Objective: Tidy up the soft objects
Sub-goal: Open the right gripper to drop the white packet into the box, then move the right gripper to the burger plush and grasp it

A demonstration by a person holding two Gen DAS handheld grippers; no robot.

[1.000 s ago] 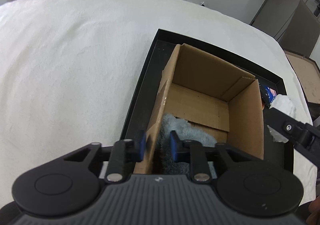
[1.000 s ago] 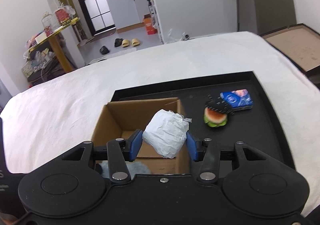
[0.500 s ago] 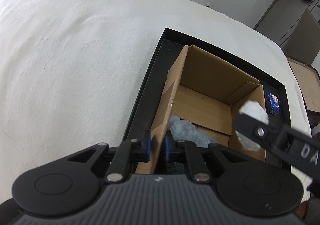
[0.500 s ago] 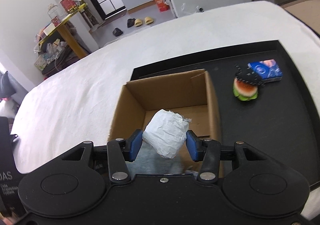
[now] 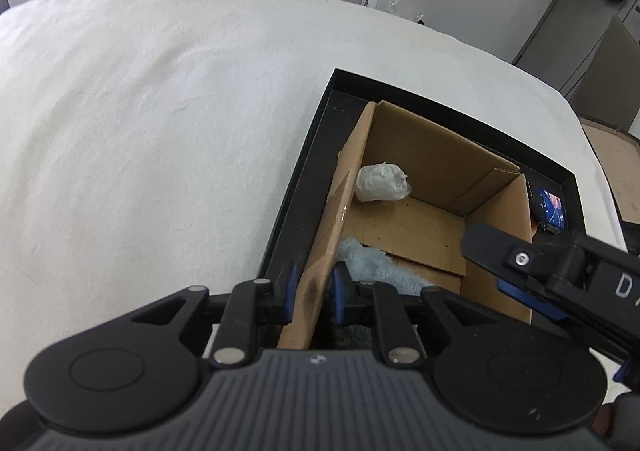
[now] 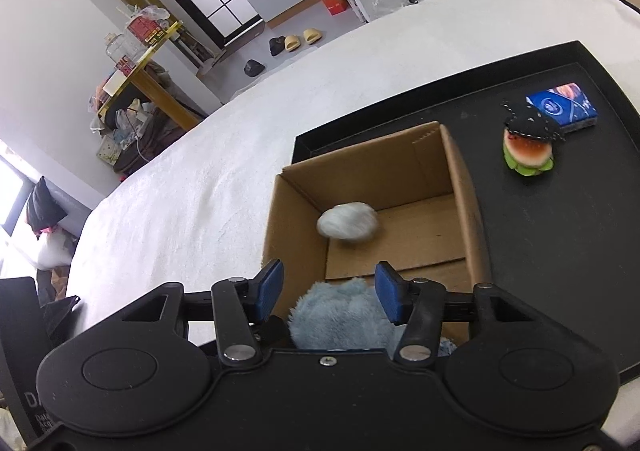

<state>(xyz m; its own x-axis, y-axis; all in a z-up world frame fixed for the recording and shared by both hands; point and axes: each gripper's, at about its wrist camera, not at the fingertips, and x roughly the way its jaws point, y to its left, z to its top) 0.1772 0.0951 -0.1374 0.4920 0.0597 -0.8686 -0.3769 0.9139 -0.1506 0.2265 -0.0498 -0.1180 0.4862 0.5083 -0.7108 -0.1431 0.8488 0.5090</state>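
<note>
An open cardboard box (image 5: 432, 155) (image 6: 380, 179) stands on a black tray (image 5: 308, 155) (image 6: 560, 235). A white wad (image 5: 382, 183) (image 6: 348, 226) lies inside it near the left wall, blurred in the right wrist view. A fluffy blue toy (image 5: 372, 263) (image 6: 340, 315) lies at the box's near end. My left gripper (image 5: 313, 293) is shut on the box's left wall. My right gripper (image 6: 328, 291) is open and empty above the box's near end, over the blue toy; it also shows in the left wrist view (image 5: 532, 263).
A watermelon-slice plush (image 6: 528, 155) and a blue packet (image 6: 564, 105) (image 5: 552, 207) lie on the tray right of the box. The tray rests on a white cloth (image 5: 140, 151). A brown board (image 5: 616, 155) lies at the far right.
My right gripper opened and let go of the white wad, which dropped into the box. My left gripper stays shut on the box wall.
</note>
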